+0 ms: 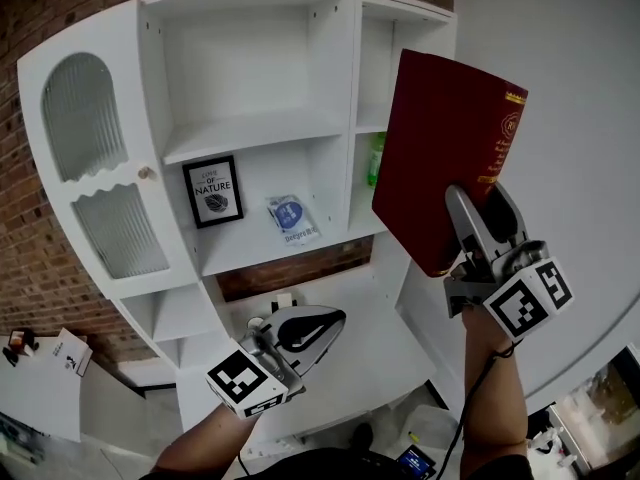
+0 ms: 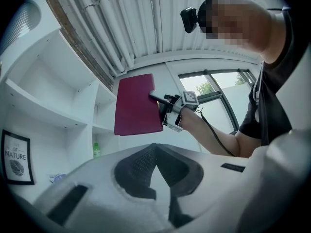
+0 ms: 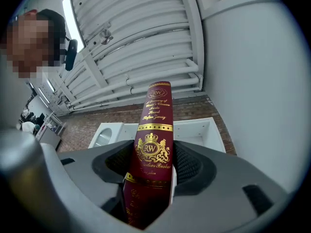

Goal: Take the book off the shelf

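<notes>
Head view: holding book [image 1: 445, 138] clear of shelf [image 1: 250, 128] for removal, right gripper [image 1: 480, 208] fingers clamped on its spine; left gripper [image 1: 335, 318] closed, empty.

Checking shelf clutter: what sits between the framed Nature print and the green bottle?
Head view: a blue-and-white packet on the same shelf as the print, then the white divider before the bottle.

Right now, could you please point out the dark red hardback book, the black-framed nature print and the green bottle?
dark red hardback book [image 1: 440, 148]: head view, middle of its cover.
black-framed nature print [image 1: 213, 191]: head view, centre of the picture.
green bottle [image 1: 376, 160]: head view, its visible body beside the book's edge.
</notes>
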`<act>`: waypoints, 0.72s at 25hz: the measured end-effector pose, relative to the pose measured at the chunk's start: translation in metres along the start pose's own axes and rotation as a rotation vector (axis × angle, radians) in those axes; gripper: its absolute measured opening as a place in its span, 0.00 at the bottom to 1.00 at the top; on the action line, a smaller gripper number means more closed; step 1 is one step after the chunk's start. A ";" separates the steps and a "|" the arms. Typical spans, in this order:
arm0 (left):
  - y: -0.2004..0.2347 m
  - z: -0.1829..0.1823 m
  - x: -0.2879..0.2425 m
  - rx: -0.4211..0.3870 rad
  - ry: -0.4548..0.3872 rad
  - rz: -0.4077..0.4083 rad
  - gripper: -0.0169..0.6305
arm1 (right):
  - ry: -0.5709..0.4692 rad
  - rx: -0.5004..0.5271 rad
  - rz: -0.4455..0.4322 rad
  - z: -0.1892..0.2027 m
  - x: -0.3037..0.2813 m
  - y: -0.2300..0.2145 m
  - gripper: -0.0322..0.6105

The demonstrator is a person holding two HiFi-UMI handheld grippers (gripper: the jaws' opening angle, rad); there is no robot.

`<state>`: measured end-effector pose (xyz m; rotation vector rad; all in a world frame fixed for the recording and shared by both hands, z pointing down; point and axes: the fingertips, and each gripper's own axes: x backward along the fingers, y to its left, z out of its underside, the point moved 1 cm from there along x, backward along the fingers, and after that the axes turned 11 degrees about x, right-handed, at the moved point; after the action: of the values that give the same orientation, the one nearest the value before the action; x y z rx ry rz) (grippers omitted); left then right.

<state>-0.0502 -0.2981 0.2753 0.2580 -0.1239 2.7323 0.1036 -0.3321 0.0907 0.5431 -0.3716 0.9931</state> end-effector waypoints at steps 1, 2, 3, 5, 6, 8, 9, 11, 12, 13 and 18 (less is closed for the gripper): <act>-0.004 0.000 0.003 0.012 -0.004 0.004 0.03 | 0.001 0.001 -0.002 -0.001 0.007 0.007 0.44; -0.008 0.000 0.007 0.022 -0.009 0.007 0.03 | 0.004 -0.001 -0.006 -0.001 0.013 0.013 0.44; -0.011 0.000 0.011 0.030 -0.013 0.007 0.03 | 0.007 -0.006 -0.013 -0.001 0.019 0.019 0.44; -0.017 0.000 0.018 0.035 -0.018 0.001 0.03 | 0.008 -0.014 -0.031 -0.002 0.029 0.031 0.44; -0.020 0.000 0.021 0.036 -0.020 -0.004 0.03 | 0.006 -0.016 -0.040 -0.003 0.034 0.035 0.44; -0.024 0.001 0.027 0.037 -0.019 -0.021 0.03 | 0.000 -0.025 -0.049 -0.002 0.046 0.043 0.44; -0.026 0.002 0.031 0.039 -0.018 -0.029 0.03 | -0.003 -0.034 -0.049 -0.001 0.053 0.046 0.44; -0.030 0.003 0.039 0.044 -0.018 -0.048 0.03 | -0.008 -0.053 -0.050 0.002 0.066 0.052 0.44; -0.033 0.002 0.043 0.046 -0.019 -0.060 0.03 | -0.010 -0.062 -0.054 0.002 0.072 0.055 0.43; -0.036 0.002 0.047 0.047 -0.020 -0.074 0.03 | -0.013 -0.072 -0.061 0.002 0.079 0.059 0.43; -0.064 0.001 0.057 0.056 -0.025 -0.139 0.03 | -0.026 -0.103 -0.099 -0.007 0.118 0.069 0.43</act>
<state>-0.0769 -0.2183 0.2908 0.3043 -0.0352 2.5974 0.1029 -0.2173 0.1652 0.4771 -0.4126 0.8677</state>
